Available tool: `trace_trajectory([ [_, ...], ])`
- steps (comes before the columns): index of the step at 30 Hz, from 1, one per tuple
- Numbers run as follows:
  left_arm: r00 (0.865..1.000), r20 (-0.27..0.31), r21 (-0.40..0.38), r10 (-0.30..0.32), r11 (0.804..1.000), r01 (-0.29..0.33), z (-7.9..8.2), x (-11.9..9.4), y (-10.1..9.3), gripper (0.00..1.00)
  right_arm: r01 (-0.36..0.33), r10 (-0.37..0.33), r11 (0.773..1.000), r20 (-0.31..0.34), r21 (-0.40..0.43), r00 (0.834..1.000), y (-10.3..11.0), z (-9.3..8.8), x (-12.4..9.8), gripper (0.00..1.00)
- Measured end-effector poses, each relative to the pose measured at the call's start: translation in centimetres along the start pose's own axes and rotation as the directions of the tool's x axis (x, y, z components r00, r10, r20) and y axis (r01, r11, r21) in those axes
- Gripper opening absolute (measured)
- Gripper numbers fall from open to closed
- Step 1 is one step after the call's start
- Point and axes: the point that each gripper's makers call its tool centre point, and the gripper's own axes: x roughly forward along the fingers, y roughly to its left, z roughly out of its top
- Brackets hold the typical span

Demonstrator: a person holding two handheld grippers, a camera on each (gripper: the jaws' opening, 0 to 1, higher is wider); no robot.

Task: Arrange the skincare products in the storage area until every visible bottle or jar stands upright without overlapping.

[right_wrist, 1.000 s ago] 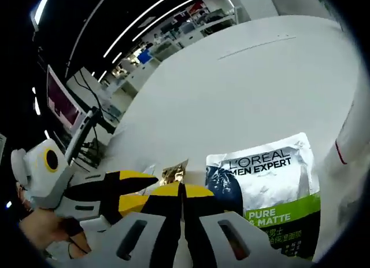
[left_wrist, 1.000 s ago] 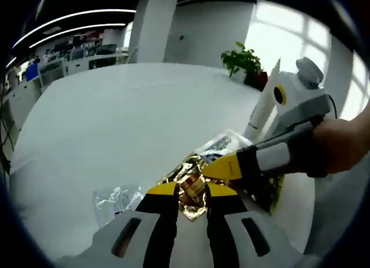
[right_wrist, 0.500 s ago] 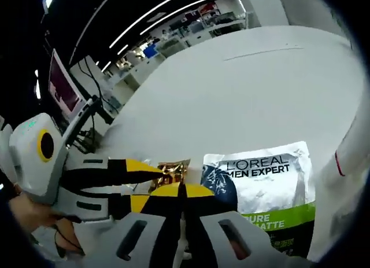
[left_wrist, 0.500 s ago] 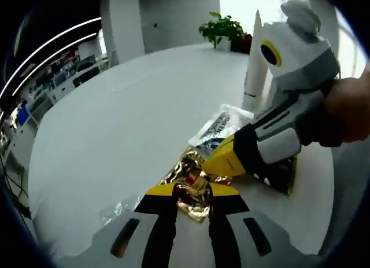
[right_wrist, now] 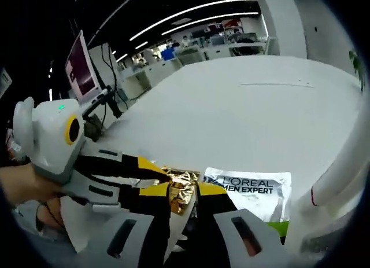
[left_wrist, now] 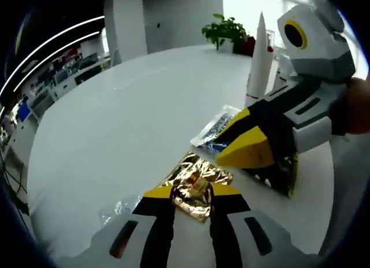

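The gold foil sachet lay on the white surface beside the L'Oreal pouch; left tool clenched its edge; right tool gripped it too, seemingly to separate overlapping packets.

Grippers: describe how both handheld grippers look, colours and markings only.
Left gripper and right gripper match: yellow-tipped black jaws on light grey bodies with dark oval slots. Seen from across, each carries a pale grey housing bearing a yellow-ringed dark circle. The hands gripping them show no sleeve.
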Motion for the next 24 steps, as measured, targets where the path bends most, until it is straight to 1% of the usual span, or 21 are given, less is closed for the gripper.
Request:
trace_trajectory([
  [3,1.000,-0.004,-0.004,0.005,1.000,-0.005,0.1,-0.1,0.0,0.25,-0.006,0.006,1.000,0.013,-0.020,1.000,0.1,0.4,-1.0,0.19],
  [5,1.000,-0.005,0.017,0.010,1.000,-0.010,0.1,-0.1,0.0,0.26,-0.016,0.017,0.999,0.019,-0.039,1.000,0.2,0.5,-1.5,0.19],
  [7,1.000,-0.004,0.017,0.008,1.000,-0.008,0.2,-0.2,0.0,0.26,-0.015,0.016,0.999,0.022,-0.040,1.000,0.1,0.6,-1.8,0.19],
  [10,1.000,0.018,0.014,0.015,1.000,-0.016,1.0,-0.5,0.0,0.25,-0.019,0.020,0.999,0.029,-0.039,0.999,0.3,0.7,-2.4,0.20],
  [13,1.000,0.025,0.019,0.019,1.000,-0.019,1.4,-0.9,0.0,0.25,-0.019,0.021,0.998,0.032,-0.053,0.999,0.6,0.8,-3.0,0.20],
  [16,0.999,0.026,0.023,0.022,0.999,-0.023,1.5,-1.1,0.1,0.26,-0.029,0.032,0.996,0.032,-0.081,0.999,0.7,0.7,-3.3,0.22],
  [18,0.999,0.037,0.012,0.023,1.000,-0.024,1.9,-1.6,-0.1,0.29,-0.031,0.036,0.993,0.037,-0.116,0.999,1.0,0.8,-4.1,0.23],
  [21,0.999,0.043,0.000,0.021,1.000,-0.021,2.2,-2.4,-0.6,0.34,-0.043,0.050,0.989,0.043,-0.145,0.998,1.3,0.9,-5.0,0.28],
  [22,0.999,0.042,0.001,0.022,1.000,-0.022,2.2,-2.7,-0.7,0.35,-0.043,0.050,0.986,0.042,-0.159,0.998,1.3,0.8,-5.2,0.30],
  [24,0.999,0.037,-0.001,0.025,1.000,-0.025,2.0,-2.9,-0.8,0.36,-0.031,0.039,0.981,0.038,-0.194,0.999,1.1,0.7,-5.9,0.32],
])
